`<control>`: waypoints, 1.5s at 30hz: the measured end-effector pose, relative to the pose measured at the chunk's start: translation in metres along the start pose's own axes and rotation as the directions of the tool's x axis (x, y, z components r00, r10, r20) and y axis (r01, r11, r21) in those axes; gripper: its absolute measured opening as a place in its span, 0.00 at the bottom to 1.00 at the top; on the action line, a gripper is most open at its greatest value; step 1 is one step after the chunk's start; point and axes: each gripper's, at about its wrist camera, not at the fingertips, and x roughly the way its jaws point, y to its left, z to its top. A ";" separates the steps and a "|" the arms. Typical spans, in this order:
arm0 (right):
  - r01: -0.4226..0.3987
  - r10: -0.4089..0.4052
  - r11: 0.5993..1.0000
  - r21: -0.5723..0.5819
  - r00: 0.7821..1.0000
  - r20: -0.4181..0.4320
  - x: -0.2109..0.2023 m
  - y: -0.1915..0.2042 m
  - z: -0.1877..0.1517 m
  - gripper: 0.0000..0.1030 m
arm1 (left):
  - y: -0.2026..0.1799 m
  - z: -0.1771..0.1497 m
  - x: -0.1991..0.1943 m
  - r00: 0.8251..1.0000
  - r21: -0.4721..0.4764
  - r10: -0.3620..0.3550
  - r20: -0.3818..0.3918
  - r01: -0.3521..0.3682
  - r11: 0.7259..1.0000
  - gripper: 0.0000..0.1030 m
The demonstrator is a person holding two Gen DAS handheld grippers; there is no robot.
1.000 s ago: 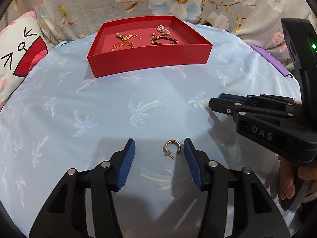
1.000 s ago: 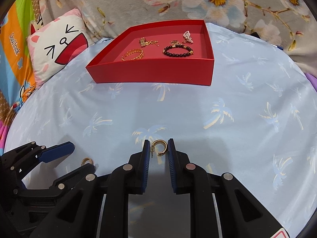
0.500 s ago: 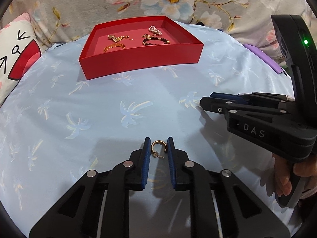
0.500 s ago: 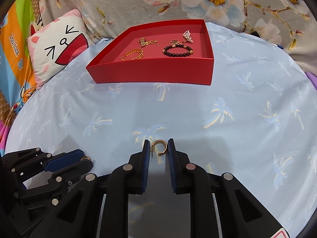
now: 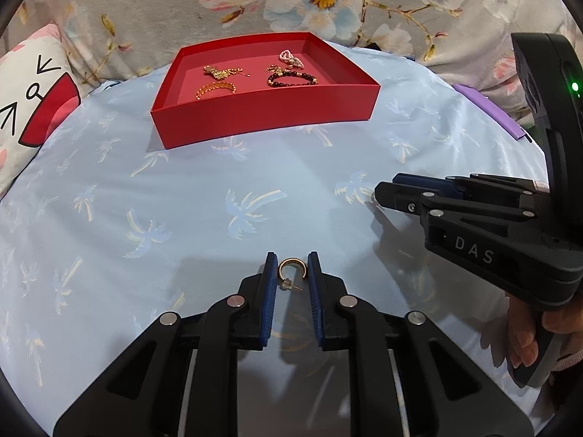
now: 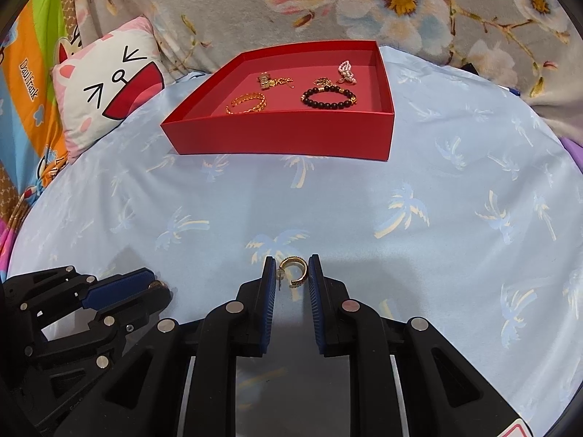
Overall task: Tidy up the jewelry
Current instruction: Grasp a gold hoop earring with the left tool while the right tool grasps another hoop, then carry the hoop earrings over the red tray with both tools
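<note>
My left gripper [image 5: 290, 266] is shut on a gold hoop earring [image 5: 290, 267] just above the blue palm-print cloth. My right gripper [image 6: 290, 273] is shut on a second gold hoop earring [image 6: 293, 271], also low over the cloth. The red tray [image 5: 255, 120] lies ahead in the left wrist view and holds a gold bracelet [image 5: 215, 89], a gold chain piece [image 5: 222, 71], a black bead bracelet [image 5: 291, 79] and a pearl piece [image 5: 290, 57]. The tray also shows in the right wrist view [image 6: 284, 138]. The right gripper appears at the right of the left wrist view [image 5: 386, 191], the left gripper at the lower left of the right wrist view [image 6: 156, 287].
A cat-face pillow [image 6: 109, 83] lies left of the tray. A floral blanket [image 6: 364, 0] rises behind it. A purple strip [image 5: 488, 109] lies at the cloth's right edge. Striped colourful fabric [image 6: 25, 91] is at the far left.
My left gripper closed on the earring that lay between its open fingers, then moved a little toward the tray. My right gripper stayed shut on its earring and barely moved.
</note>
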 end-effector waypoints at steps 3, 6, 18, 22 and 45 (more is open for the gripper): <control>0.000 0.000 1.000 -0.007 1.000 0.001 0.000 0.001 0.000 0.16 | 0.003 0.002 -0.002 1.000 -0.004 0.014 0.013 -0.014 1.000 0.16; 0.000 0.000 1.000 -0.008 1.000 0.001 0.000 0.002 0.000 0.16 | 0.009 0.004 -0.002 1.000 -0.017 0.024 0.018 -0.024 1.000 0.16; -0.004 0.004 1.000 -0.013 1.000 0.005 -0.002 0.003 -0.002 0.16 | 0.026 0.008 0.000 0.996 -0.052 0.082 0.028 -0.081 0.995 0.16; -0.011 0.011 1.000 -0.022 1.000 0.005 -0.002 0.006 -0.002 0.16 | 0.028 0.009 0.001 0.995 -0.058 0.094 0.026 -0.093 0.994 0.16; -0.097 0.094 0.994 -0.055 0.995 -0.045 -0.002 0.040 -0.015 0.16 | 0.034 0.007 0.001 0.995 -0.076 0.102 0.016 -0.101 0.992 0.16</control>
